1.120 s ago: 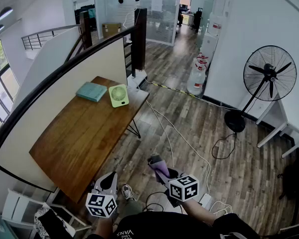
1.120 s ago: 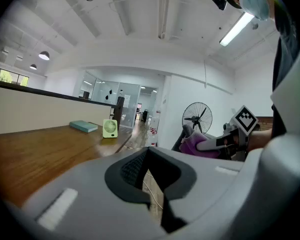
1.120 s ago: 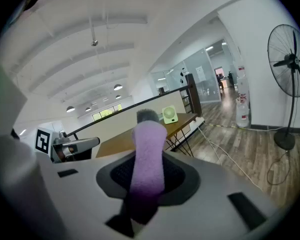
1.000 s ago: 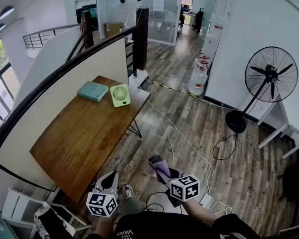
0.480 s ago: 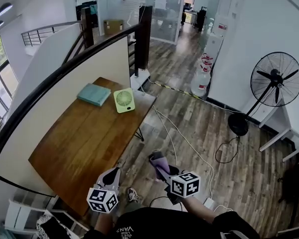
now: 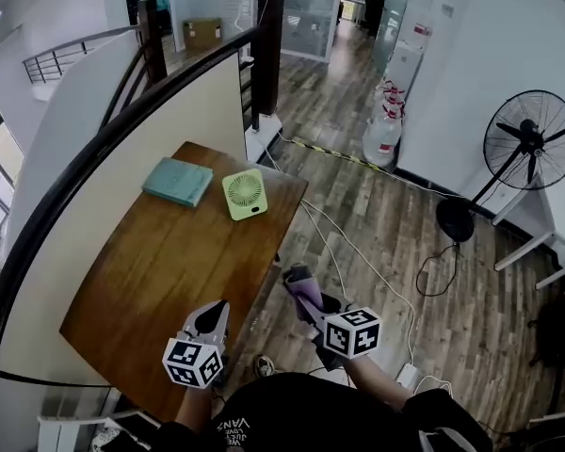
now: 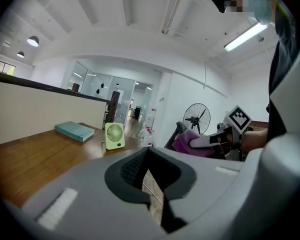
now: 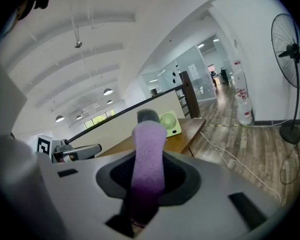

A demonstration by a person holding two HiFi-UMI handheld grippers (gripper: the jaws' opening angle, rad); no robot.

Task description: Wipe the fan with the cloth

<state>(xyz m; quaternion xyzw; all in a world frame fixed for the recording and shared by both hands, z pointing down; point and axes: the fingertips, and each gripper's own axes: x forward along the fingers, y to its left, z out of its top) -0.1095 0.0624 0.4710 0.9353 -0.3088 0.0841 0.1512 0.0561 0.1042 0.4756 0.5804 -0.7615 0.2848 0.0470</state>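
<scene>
Purple cloth (image 8: 149, 151) is soft and limp, clamped upright between the jaws of the right gripper (image 6: 299, 288), its free end flopping past the tips. The left gripper (image 6: 213, 320) carries nothing, its jaws drawn together.

I take the green desk fan (image 6: 245, 195) for the target. It stands well ahead of both grippers, left of the right one, at the far end of the wooden table (image 6: 160, 271). It looks like light plastic, likely to slide or tip under a wipe, so I would steady it at its frame or base with the left.

A teal book (image 6: 177, 182) lies just beyond it to the left. Cables (image 6: 358, 269) trail over the floor ahead of the right gripper, and a pedestal fan (image 6: 532, 144) stands far right.
</scene>
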